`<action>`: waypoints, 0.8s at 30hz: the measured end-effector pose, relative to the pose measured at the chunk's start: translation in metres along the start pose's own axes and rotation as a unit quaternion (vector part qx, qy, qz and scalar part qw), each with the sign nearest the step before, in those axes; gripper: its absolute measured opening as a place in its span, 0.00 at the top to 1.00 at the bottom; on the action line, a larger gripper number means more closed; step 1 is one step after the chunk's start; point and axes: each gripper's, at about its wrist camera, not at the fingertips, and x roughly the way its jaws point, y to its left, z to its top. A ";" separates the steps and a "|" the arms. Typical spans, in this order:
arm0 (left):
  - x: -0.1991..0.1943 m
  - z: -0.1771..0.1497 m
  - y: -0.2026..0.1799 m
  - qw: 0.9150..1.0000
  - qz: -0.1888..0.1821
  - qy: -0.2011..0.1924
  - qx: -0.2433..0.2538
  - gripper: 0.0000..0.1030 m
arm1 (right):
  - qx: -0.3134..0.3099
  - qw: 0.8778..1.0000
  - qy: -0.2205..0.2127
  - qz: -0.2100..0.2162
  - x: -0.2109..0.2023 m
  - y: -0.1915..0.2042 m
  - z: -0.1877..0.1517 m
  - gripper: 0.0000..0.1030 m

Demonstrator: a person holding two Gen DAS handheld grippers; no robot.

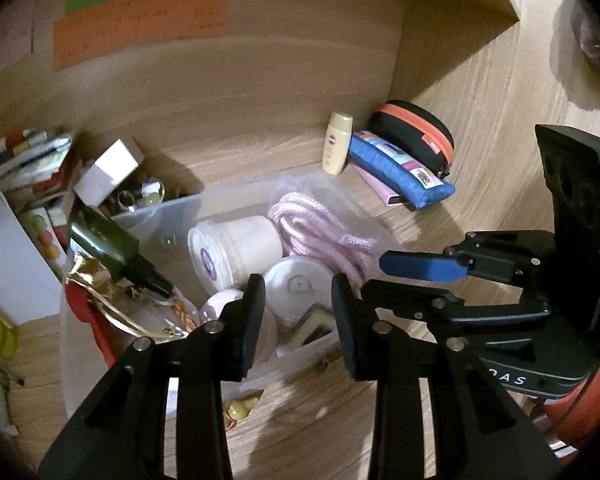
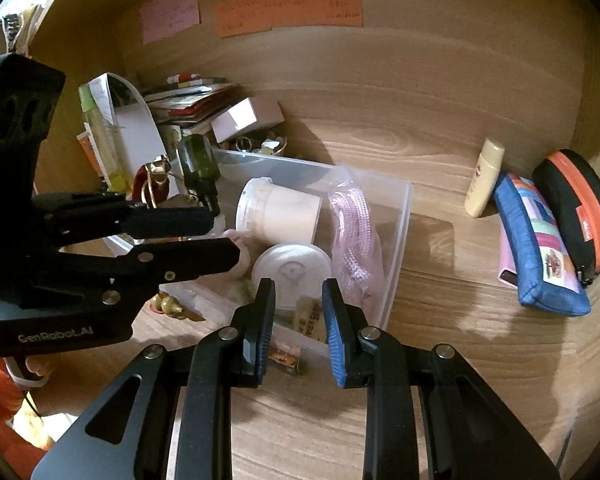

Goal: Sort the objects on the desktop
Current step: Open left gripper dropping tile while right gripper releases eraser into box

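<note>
At the far left of the desk stands a white box (image 2: 134,136) with a pile of books (image 2: 192,98) and a small pink carton (image 2: 246,118) behind it. Just right of them a dark green bottle (image 1: 108,242) leans over the left edge of the clear plastic bin (image 2: 400,216), with its black cap pointing down into the bin.

The left gripper (image 1: 298,322) hovers over the near part of the bin. Its jaws stand a little apart and nothing is between them. Inside the bin lie a cream jar (image 1: 236,246) on its side, a round white lid (image 1: 296,286) in front of it, and a coil of pink rope (image 1: 320,232) in a thin bag along the right wall. A small yellow figure (image 1: 242,406) lies on the desk just before the bin.

The right gripper (image 2: 298,326), with blue pads, is beside the left one, at the near right corner of the bin. Its jaws are also slightly apart and hold nothing.

Further right, well apart from the bin, a pale yellow tube (image 2: 484,178) stands against the back wall. Next to it leans a blue pouch (image 2: 536,248) on a pink case (image 2: 506,268), and a black case with orange zip (image 2: 576,208) is at the far right. Coloured paper notes (image 2: 288,8) hang on the wall above.
</note>
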 end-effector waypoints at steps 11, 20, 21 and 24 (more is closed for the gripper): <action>-0.030 -0.012 0.021 0.999 0.039 -0.013 -0.020 0.66 | 0.005 1.000 0.004 0.001 -0.016 0.005 -0.012 0.77; -0.058 -0.050 0.047 0.997 0.066 -0.006 -0.047 0.63 | 0.012 1.000 0.008 -0.010 -0.022 0.015 -0.029 0.65; -0.060 -0.054 0.049 0.997 0.068 -0.004 -0.048 0.59 | 0.014 1.000 0.011 -0.012 -0.021 0.016 -0.031 0.64; -0.062 -0.067 0.052 0.996 0.076 0.001 -0.047 0.51 | 0.022 0.999 0.021 -0.016 -0.016 0.018 -0.038 0.56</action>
